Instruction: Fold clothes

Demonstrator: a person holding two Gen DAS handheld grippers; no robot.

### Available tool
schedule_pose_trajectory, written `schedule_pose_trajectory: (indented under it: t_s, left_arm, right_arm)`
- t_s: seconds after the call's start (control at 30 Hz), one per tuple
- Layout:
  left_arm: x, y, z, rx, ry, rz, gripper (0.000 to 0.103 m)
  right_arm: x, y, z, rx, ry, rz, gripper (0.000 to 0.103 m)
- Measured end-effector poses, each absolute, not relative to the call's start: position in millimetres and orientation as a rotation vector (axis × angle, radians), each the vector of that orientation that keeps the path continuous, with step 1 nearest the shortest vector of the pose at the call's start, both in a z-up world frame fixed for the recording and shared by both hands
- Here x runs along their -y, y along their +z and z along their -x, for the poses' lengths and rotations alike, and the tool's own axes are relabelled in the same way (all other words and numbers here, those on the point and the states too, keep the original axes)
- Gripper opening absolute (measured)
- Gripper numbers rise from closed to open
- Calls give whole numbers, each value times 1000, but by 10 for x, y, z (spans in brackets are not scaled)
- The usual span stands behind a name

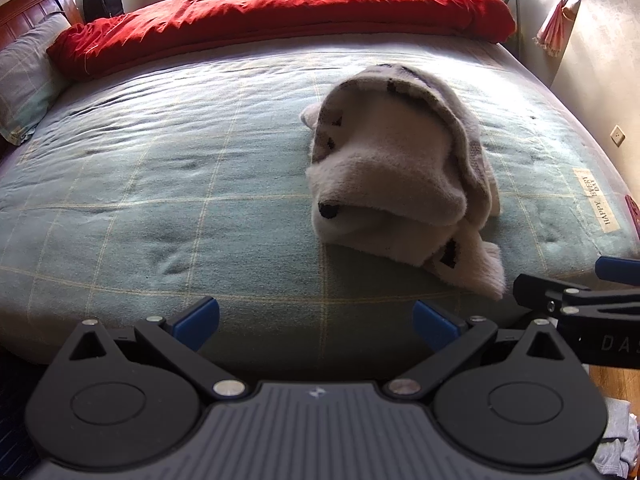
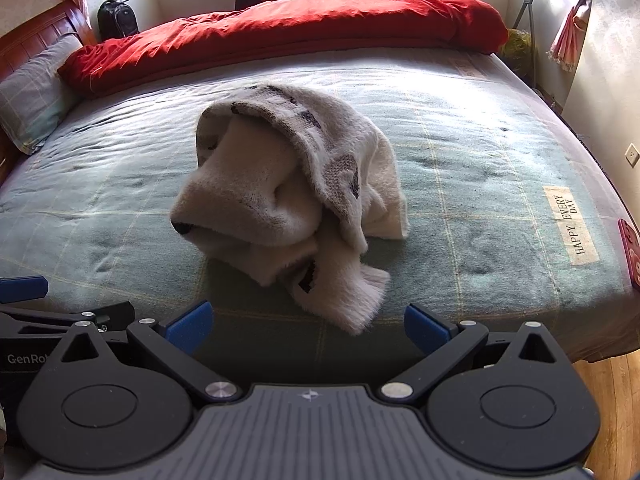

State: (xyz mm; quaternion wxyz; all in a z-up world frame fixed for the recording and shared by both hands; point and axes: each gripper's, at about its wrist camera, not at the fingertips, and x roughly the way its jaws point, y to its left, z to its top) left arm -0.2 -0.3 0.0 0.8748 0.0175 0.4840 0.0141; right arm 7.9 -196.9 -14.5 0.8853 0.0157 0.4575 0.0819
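Note:
A fluffy white sweater [image 1: 400, 176] with black and grey markings lies crumpled in a heap on the green checked bedsheet [image 1: 160, 184]. In the right wrist view the same sweater [image 2: 288, 196] sits just beyond the fingers, one sleeve end trailing toward the bed's near edge. My left gripper [image 1: 316, 322] hovers open over the near edge of the bed, left of the heap, nothing between its blue pads. My right gripper [image 2: 308, 326] is open too, its pads empty, with the sleeve end just ahead of it. Each gripper shows at the other view's side edge.
A red duvet [image 2: 288, 24] is bunched along the far side of the bed. A pillow [image 2: 32, 92] lies at the left by the wooden headboard. A red item [image 2: 632, 252] rests at the bed's right edge. Wooden floor [image 2: 608, 384] shows at the right.

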Motion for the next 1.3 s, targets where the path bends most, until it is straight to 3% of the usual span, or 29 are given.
schedule_pose_trajectory:
  t_s: [1.3]
  left_arm:
    - [-40, 2, 27, -1012, 5, -10, 102]
  right_arm:
    - [1983, -97, -99, -939, 171, -34, 103]
